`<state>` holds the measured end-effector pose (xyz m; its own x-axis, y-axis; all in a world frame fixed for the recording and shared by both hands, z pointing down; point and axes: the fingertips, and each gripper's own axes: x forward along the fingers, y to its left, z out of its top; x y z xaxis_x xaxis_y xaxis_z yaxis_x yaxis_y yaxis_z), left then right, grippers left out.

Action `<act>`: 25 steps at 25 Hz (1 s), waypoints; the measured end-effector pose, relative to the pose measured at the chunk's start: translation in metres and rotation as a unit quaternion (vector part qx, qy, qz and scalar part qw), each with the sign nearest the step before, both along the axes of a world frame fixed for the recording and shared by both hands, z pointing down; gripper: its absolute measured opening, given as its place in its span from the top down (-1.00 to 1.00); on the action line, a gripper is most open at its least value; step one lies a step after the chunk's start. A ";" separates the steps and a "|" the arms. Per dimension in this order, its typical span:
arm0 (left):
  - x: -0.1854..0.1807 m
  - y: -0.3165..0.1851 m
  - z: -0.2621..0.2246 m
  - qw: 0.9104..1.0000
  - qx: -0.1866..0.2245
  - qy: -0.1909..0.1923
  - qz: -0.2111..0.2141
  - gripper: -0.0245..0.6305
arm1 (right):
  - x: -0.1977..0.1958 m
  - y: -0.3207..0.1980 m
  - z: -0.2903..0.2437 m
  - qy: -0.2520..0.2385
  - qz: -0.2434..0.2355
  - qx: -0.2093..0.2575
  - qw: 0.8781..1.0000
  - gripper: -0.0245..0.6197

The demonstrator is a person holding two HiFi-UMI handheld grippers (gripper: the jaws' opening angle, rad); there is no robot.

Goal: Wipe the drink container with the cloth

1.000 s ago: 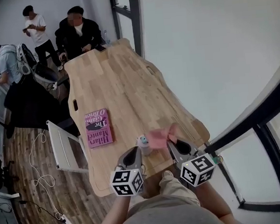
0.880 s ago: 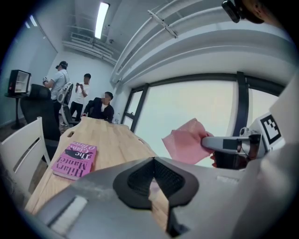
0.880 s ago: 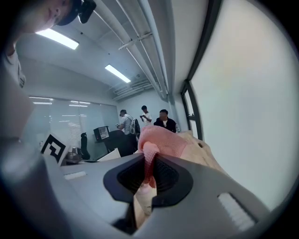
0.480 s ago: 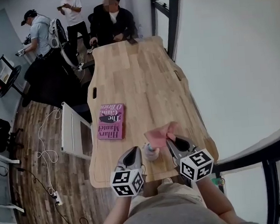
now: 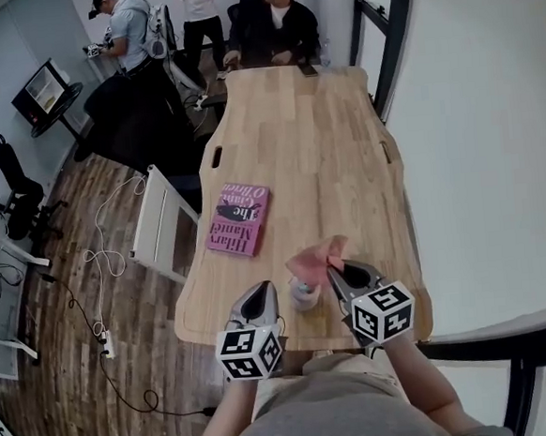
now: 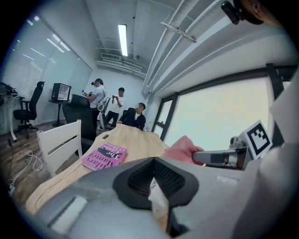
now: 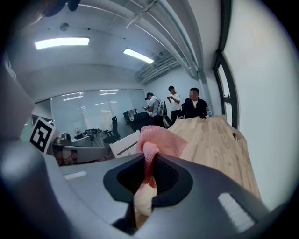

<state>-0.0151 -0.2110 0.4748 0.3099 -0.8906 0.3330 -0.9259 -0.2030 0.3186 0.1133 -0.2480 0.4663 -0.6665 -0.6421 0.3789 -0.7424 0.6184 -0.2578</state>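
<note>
In the head view a small pale drink container (image 5: 304, 294) with a bluish top stands near the wooden table's (image 5: 305, 144) near end, between my two grippers. My left gripper (image 5: 265, 300) is shut, with a whitish piece of the container (image 6: 159, 204) showing between its jaws. My right gripper (image 5: 341, 275) is shut on a pink cloth (image 5: 315, 258), which bunches just above and beyond the container. In the right gripper view the cloth (image 7: 158, 139) runs down between the jaws. The left gripper view shows the cloth (image 6: 183, 149) and the right gripper to its right.
A pink book (image 5: 238, 221) lies on the table ahead and to the left. A white chair (image 5: 161, 226) stands by the table's left edge, with cables (image 5: 99, 273) on the floor. Three people (image 5: 202, 11) are at the far end. A window wall (image 5: 493, 148) runs along the right.
The head view has swung, so the table now points more straight ahead and the room has slid right. Both grippers, the cloth and the container keep nearly the same arrangement.
</note>
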 end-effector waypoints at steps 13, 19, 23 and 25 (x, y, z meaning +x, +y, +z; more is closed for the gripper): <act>-0.006 0.014 0.015 0.997 -0.010 0.000 -0.075 0.92 | -0.009 -0.005 0.054 0.053 -0.076 -0.028 0.995 0.84; -0.006 0.017 0.021 0.995 -0.017 0.000 -0.094 0.92 | -0.012 -0.005 0.077 0.068 -0.107 -0.045 0.991 0.83; -0.005 0.017 0.028 0.995 -0.020 0.001 -0.101 0.92 | -0.015 -0.004 0.092 0.079 -0.125 -0.049 0.988 0.84; -0.005 0.017 0.032 0.994 -0.023 0.001 -0.103 0.92 | -0.016 -0.004 0.098 0.085 -0.131 -0.049 0.987 0.84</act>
<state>-0.0203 -0.1942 0.5072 0.1230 -0.9191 0.3744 -0.9455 0.0062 0.3256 0.0971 -0.2524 0.5641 -0.7264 -0.4110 0.5509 -0.5978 0.7733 -0.2113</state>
